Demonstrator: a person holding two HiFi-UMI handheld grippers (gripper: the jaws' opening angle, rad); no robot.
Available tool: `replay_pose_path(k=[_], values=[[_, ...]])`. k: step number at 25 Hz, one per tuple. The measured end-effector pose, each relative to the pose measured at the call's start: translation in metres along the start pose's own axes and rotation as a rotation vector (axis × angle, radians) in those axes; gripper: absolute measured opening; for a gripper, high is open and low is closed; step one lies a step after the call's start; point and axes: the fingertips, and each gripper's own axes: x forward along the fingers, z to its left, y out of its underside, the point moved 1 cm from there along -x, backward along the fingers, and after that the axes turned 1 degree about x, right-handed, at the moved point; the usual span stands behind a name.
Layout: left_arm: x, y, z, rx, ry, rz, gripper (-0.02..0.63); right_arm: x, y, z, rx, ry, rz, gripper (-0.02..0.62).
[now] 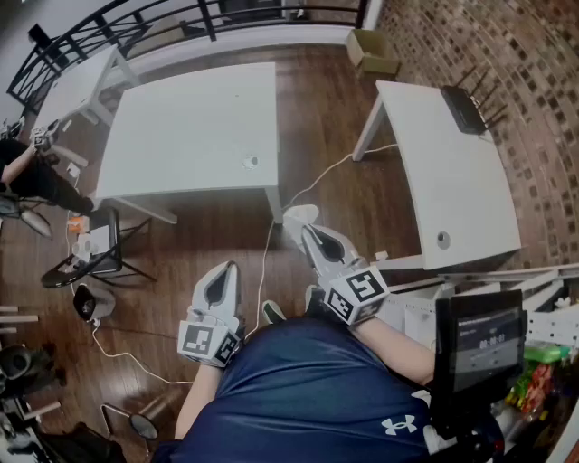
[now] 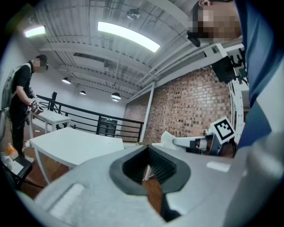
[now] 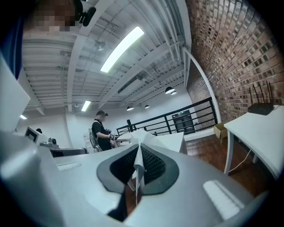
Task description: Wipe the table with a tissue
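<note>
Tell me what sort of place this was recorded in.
Probably an office or lab workspace, perhaps a mezzanine: bare white tables on a wooden floor, a black railing along one side, an exposed brick wall and a router on one table.

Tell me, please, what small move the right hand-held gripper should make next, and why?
Probably carry the right hand-held gripper forward to the white table ahead on the right. Its jaws are shut on the tissue, but it hangs over the wooden floor, short of any table, so no wiping can start.
</note>
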Motion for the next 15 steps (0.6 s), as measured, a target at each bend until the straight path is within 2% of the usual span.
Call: replay_pose_path(k=[3,5,9,12,15], values=[[0.022,0.01,-0.026,-0.025,0.139,0.008,0.004,-0.034,-0.003,-0.025,0.006,0.133,-0.009,0.014],[0.029,0.016,-0.038,-0.028,0.183,0.019,0.004,-0.051,0.0,-0.035,0.017,0.181,-0.017,0.014],[0.045,0.017,-0.049,-0.014,0.186,0.006,0.005,-0.057,-0.002,-0.051,0.018,0.184,-0.036,0.014],[0.055,0.013,-0.06,-0.023,0.175,0.027,0.005,-0.063,-0.008,-0.065,0.021,0.19,-0.039,0.014],[0.068,0.015,-0.071,-0.032,0.198,0.006,0.005,-0.066,-0.011,-0.085,0.034,0.203,-0.043,0.014]])
